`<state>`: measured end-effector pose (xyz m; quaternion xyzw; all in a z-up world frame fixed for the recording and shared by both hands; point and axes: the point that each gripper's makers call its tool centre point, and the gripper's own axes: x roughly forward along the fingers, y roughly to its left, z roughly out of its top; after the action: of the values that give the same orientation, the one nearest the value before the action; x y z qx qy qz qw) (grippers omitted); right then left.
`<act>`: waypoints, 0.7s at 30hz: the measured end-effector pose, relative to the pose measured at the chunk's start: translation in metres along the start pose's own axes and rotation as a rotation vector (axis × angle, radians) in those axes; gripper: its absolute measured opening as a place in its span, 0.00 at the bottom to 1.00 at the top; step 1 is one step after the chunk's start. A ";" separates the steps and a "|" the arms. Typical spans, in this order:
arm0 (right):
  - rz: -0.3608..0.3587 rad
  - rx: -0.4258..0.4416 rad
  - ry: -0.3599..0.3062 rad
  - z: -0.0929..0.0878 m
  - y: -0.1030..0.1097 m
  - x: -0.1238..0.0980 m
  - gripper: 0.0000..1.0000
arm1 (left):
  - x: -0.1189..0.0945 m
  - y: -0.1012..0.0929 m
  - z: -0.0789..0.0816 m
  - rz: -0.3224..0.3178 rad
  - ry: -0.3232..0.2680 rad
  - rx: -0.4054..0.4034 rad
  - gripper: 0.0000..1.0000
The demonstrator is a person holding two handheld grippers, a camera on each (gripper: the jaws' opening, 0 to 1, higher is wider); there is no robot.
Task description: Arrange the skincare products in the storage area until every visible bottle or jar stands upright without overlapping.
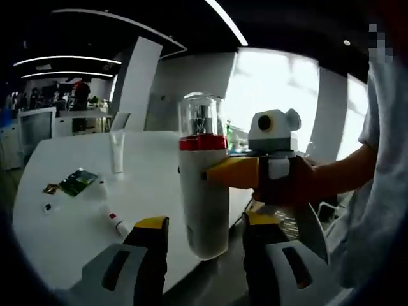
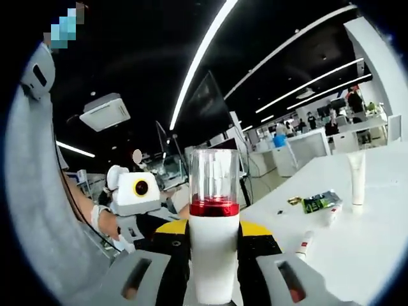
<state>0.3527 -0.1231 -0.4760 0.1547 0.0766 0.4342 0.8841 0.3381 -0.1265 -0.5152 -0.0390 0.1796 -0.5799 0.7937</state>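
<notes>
A white bottle with a red band and a clear cap hangs upright in the air off the edge of the white table. My right gripper comes in from the right and is shut on the bottle's middle with its yellow jaw. In the right gripper view the bottle stands between the jaws of the right gripper. My left gripper is open, one jaw on each side of the bottle's lower end, with a gap on both sides. The left gripper also appears left of the bottle.
On the table a white tube stands upright, a green sachet lies flat, and a small red-tipped tube lies on its side. A person's arm and white shirt are at the right. Office desks stand behind.
</notes>
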 end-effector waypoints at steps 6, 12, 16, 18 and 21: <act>0.084 0.034 -0.040 0.007 0.018 0.002 0.21 | -0.003 -0.001 0.008 -0.055 -0.038 -0.129 0.46; 0.181 0.050 -0.038 0.007 0.037 0.004 0.21 | -0.003 -0.014 0.007 -0.137 -0.026 -0.168 0.44; 0.234 0.053 -0.021 0.004 0.047 0.006 0.21 | -0.004 -0.025 0.004 -0.205 -0.007 -0.183 0.40; 0.257 0.061 -0.012 0.002 0.052 0.007 0.21 | -0.005 -0.034 0.003 -0.253 0.006 -0.196 0.36; 0.293 0.080 -0.013 0.002 0.058 0.007 0.21 | -0.007 -0.041 0.003 -0.307 0.016 -0.228 0.32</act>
<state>0.3145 -0.0849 -0.4544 0.2020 0.0648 0.5540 0.8050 0.2996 -0.1338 -0.4999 -0.1509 0.2425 -0.6705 0.6847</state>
